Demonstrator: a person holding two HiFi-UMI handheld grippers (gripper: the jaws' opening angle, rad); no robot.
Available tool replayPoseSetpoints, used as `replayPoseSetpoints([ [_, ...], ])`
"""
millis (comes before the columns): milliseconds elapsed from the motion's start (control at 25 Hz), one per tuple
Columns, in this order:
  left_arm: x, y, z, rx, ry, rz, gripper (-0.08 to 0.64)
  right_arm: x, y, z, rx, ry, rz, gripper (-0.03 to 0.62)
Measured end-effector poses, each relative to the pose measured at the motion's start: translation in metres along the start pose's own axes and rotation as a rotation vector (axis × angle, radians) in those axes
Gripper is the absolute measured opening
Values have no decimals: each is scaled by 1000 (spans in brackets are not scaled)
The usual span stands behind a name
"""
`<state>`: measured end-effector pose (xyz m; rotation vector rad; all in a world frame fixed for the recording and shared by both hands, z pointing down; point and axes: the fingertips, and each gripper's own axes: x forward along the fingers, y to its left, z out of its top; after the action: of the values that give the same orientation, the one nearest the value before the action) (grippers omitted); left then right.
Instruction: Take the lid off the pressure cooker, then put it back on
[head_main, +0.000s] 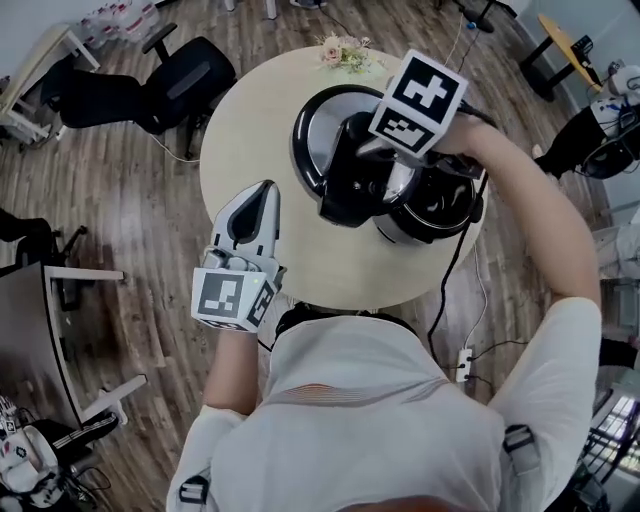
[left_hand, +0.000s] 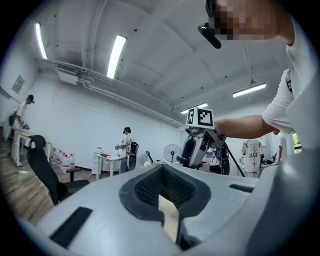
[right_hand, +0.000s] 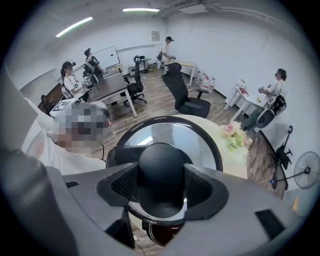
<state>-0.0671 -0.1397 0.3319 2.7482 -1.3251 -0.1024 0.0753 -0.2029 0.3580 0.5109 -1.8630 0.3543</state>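
My right gripper is shut on the black knob of the pressure cooker lid, a round lid with a black rim and a shiny face. The lid hangs tilted in the air, up and to the left of the cooker body, which stands on the right side of the round table. In the right gripper view the pads press the knob from both sides. My left gripper hovers over the table's near left part, level, jaws together with nothing between them.
A small bunch of flowers lies at the table's far edge. The cooker's cord runs down to a power strip on the wooden floor. A black office chair stands left of the table. People work at desks around the room.
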Motion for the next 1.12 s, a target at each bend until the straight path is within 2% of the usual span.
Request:
replayPoseSetpoints([
  [240, -46, 46, -5, -3, 29, 162, 6, 76, 46, 62, -126, 20, 110, 278],
  [400, -72, 71, -15, -10, 55, 260, 6, 147, 66, 79, -178, 88, 165, 278],
  [760, -94, 99, -39, -24, 107, 320, 6, 305, 54, 32, -137, 274, 137, 278],
  [1120, -93, 114, -58, -41, 156, 340, 6, 361, 49, 6, -95, 328, 150, 278],
])
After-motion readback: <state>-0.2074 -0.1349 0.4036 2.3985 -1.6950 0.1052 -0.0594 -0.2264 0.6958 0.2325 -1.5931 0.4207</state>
